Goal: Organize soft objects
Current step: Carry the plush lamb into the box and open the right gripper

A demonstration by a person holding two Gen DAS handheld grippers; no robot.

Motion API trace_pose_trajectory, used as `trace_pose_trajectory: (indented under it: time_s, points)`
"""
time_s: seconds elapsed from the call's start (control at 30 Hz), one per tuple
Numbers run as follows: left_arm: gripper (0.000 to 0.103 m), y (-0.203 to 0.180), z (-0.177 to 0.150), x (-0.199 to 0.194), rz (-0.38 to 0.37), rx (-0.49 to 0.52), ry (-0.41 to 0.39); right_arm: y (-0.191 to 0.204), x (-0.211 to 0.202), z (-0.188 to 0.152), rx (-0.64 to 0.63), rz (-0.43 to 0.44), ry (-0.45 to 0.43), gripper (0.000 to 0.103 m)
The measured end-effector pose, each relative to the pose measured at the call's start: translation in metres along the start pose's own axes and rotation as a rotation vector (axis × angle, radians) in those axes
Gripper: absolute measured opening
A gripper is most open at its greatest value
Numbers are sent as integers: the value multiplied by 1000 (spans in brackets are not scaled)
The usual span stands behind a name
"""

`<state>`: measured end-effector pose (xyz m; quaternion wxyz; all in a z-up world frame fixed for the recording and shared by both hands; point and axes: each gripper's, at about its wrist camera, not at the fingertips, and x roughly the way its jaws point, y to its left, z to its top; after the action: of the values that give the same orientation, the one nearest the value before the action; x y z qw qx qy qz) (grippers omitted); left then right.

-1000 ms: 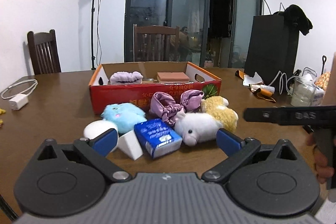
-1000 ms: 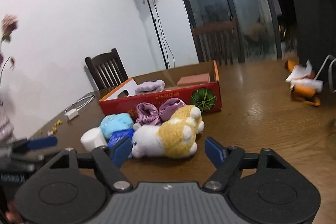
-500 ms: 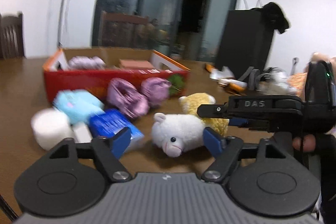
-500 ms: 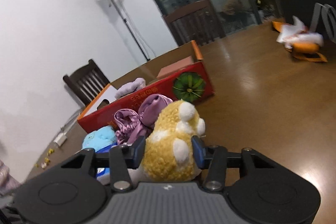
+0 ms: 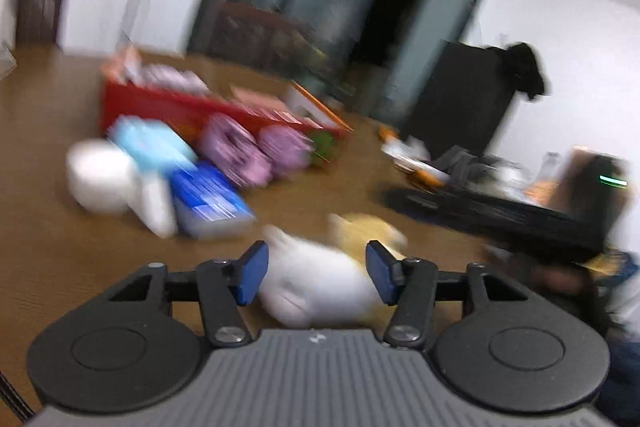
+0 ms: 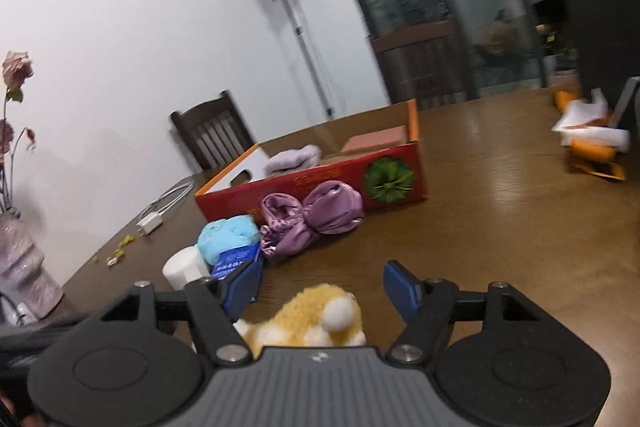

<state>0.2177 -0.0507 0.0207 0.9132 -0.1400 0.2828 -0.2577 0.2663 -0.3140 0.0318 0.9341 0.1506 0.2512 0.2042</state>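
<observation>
Plush sheep [image 5: 320, 287] lay on the tabletop [image 6: 500, 227], near the far red box [image 6: 320, 183]. Left claw [image 5: 316, 275] was open astride its white head; right claw [image 6: 320, 291] open around its yellow body. Squeezing the body centrally seemed wise before lifting.

Fuzzy plush toy [image 6: 308, 319], glossy wooden table [image 6: 500, 227]

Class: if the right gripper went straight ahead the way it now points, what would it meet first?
Probably the yellow-and-white plush toy, already low between the right gripper's open fingers. Above it, the line leads on toward the purple scrunchie; depth is uncertain.
</observation>
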Motion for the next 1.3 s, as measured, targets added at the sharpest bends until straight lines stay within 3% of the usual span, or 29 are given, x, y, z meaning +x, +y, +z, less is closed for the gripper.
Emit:
trace_pose_trajectory:
  time_s: [0.07,0.17,0.27,0.37,0.47,0.53,0.6,0.77,0.83,0.9,1.0,1.1,1.17,1.3]
  points:
    - [55,-6,-7,5,-37,-25,43,-4,19,6,-8,-32,20,60]
    - [55,-9,-15,13,10,-43,23,-9,35,2,37,-55,86,36]
    - [53,6,-11,14,37,-133,-16,-11,18,-14,91,-23,93,33]
    - [53,31,-2,13,16,-254,-33,-4,-9,-29,112,-13,103,32]
    - [53,36,3,7,36,-258,-47,10,-32,-41,87,18,108,32]
    - [56,31,4,-3,29,-241,-70,14,-47,-42,72,-9,79,33]
    - [64,25,4,-9,5,-225,-74,12,-61,-41,90,-10,44,42]
    - [66,13,0,8,4,-189,-23,13,-57,-46,143,59,84,56]
    - [65,11,-2,18,20,-185,10,18,-50,-53,137,48,107,59]
    - [49,12,-6,26,18,-184,44,18,-46,-61,157,42,125,60]
    - [46,12,-7,30,21,-174,45,10,-41,-69,250,98,133,50]
    - [46,9,14,30,18,-121,11,12,-38,-56,256,95,110,46]
    - [46,10,45,28,10,-83,-52,16,-34,-36,232,107,74,46]
    - [45,31,122,42,47,-25,-127,31,0,32,141,161,-19,46]
